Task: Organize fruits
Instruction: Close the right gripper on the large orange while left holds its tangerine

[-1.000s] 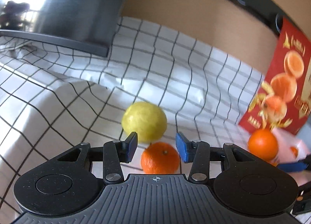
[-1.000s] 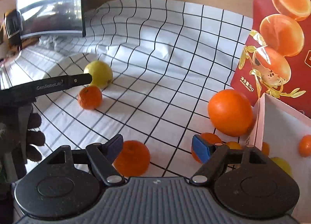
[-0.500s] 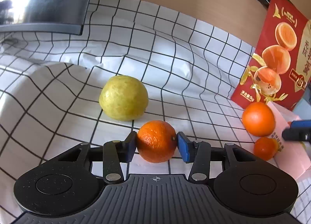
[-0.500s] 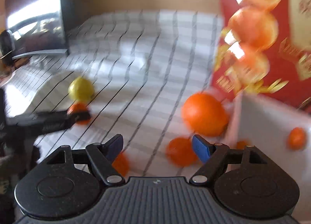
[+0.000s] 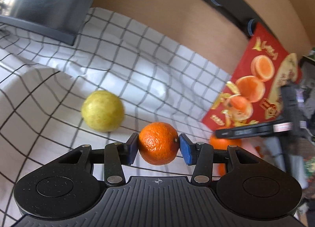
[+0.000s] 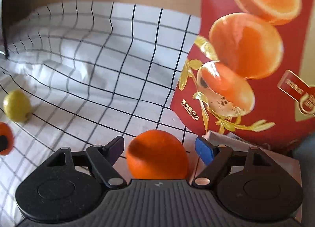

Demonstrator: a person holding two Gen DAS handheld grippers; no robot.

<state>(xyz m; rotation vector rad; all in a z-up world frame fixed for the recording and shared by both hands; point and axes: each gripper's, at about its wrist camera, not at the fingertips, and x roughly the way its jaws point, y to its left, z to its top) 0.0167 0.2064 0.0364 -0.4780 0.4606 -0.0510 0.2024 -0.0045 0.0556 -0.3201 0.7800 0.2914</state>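
My left tongs [image 5: 159,146] are clamped on a mandarin [image 5: 158,143], lifted off the desk [image 5: 49,132]. My right tongs [image 6: 159,148] gape around an orange [image 6: 157,155] beside the box [image 6: 256,49]. The lemon [image 5: 102,110] remains unsorted.

L gripper [image 5: 159,147] clamped, R gripper [image 6: 159,149] spread wide.
L pads [image 5: 132,148] press both sides of a small orange [image 5: 158,142], held off the cloth. R fingers [image 6: 203,152] apart w/ gaps either side of a bigger orange [image 6: 156,158], not touching.
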